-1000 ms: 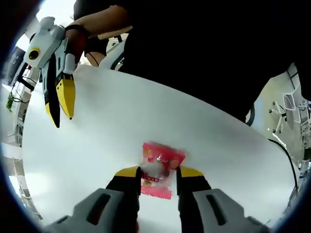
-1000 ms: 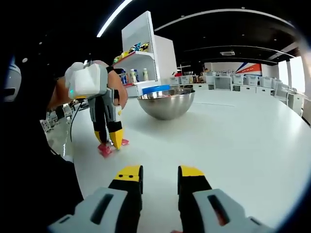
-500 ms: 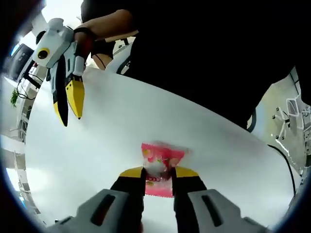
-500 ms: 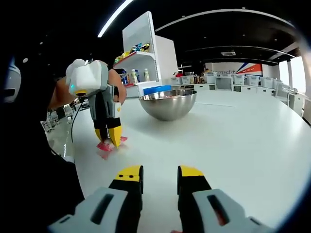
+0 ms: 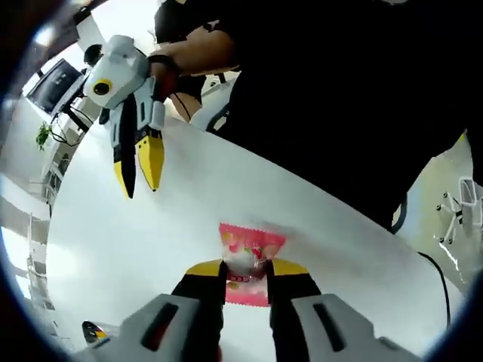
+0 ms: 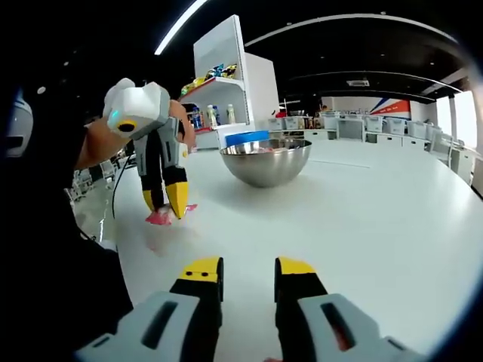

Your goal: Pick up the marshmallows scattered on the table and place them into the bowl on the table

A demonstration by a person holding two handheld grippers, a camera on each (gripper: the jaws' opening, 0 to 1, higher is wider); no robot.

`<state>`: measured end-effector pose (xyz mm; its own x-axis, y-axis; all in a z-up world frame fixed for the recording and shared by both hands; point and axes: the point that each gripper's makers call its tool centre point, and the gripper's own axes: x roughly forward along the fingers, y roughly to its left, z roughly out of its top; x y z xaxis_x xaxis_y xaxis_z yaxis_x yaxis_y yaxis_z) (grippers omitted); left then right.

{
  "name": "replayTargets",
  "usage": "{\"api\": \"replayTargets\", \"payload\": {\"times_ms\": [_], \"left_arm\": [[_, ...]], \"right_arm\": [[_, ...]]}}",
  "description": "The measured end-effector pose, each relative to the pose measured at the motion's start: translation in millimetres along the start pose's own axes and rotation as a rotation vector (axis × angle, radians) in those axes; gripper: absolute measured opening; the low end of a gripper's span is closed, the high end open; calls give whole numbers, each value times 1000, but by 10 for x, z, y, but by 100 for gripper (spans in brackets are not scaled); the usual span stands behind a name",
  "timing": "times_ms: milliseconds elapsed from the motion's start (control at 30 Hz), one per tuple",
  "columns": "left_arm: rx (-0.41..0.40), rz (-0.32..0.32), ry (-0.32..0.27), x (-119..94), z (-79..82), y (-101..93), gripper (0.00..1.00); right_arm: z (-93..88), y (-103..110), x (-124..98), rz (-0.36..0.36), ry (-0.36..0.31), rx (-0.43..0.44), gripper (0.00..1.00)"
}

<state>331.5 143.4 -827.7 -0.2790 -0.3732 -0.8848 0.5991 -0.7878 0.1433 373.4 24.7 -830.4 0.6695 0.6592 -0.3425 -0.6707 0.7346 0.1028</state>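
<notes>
One pink marshmallow packet (image 5: 247,256), pinched at its middle between the closed jaws of the left hand-held gripper (image 5: 247,268); since a second ago it has risen off the white tabletop (image 5: 136,249), and in the right gripper view it hangs just above the surface. Pickup judged done; carry to the steel bowl (image 6: 264,161), standing further along the tabletop, remains. Right hand-held gripper (image 6: 248,269): jaws slightly parted, empty, hovering over bare tabletop.

White table (image 6: 362,211): broad bare surface between the right gripper (image 6: 248,273) and the steel bowl (image 6: 265,161), unobstructed. Bowl mouth open from above. Left gripper (image 6: 166,205) stands beside the bowl's approach; white shelf unit (image 6: 226,83) behind.
</notes>
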Motion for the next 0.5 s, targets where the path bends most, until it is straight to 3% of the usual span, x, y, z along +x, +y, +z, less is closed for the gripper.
{"api": "replayTargets", "payload": {"times_ms": [233, 500], "left_arm": [[-67, 102, -129, -185, 132, 41, 22], [-148, 214, -194, -344, 45, 79, 22]], "right_arm": [[4, 50, 3, 9, 8, -12, 26], [24, 131, -13, 23, 16, -33, 26]]}}
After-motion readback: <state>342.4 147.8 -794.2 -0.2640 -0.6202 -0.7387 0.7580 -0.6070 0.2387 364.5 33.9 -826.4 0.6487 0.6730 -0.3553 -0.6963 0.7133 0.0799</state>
